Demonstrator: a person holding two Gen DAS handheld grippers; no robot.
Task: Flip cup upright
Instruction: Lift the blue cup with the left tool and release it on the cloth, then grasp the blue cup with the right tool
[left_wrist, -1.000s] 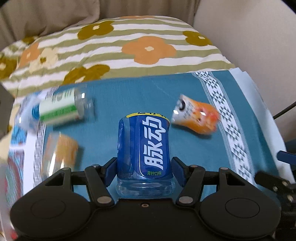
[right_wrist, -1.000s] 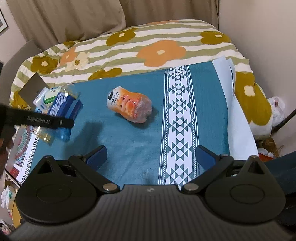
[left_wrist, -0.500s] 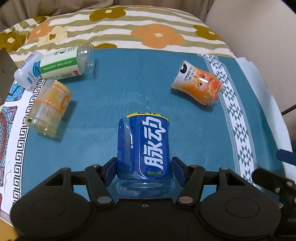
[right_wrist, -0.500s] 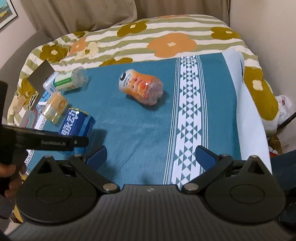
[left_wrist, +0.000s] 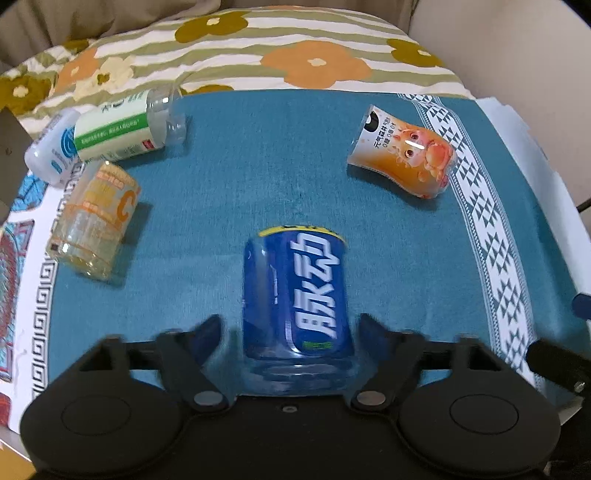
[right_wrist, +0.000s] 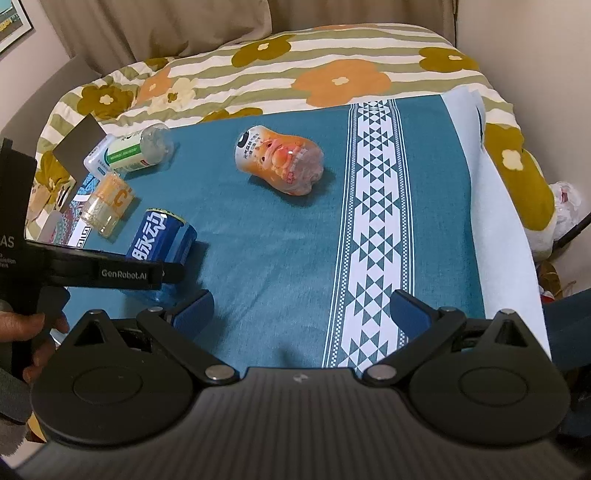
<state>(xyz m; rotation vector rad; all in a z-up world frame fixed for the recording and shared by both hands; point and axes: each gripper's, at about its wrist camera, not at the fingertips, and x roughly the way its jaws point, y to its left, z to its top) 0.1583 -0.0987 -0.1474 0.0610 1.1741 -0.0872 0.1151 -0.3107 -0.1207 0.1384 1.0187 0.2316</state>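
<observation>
Left gripper (left_wrist: 290, 325): spread apart, one finger on each side of the blue cup (left_wrist: 295, 299), not touching it.
Blue cup: on the teal cloth (left_wrist: 229, 177); maybe upright, view blurry.
Risk: a finger bumps it over.
Right gripper (right_wrist: 301, 308): wide apart, holding nothing.
Farther: yellow cup (left_wrist: 96, 221), orange cup (left_wrist: 404, 160), green bottle (left_wrist: 122, 125), all lying down, well apart.

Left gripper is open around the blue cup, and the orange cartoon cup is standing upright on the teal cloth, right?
Not quite. The orange cartoon cup lies on its side on the teal cloth, as the right wrist view shows. The left gripper is indeed open, its fingers apart from the blue cup.
</observation>
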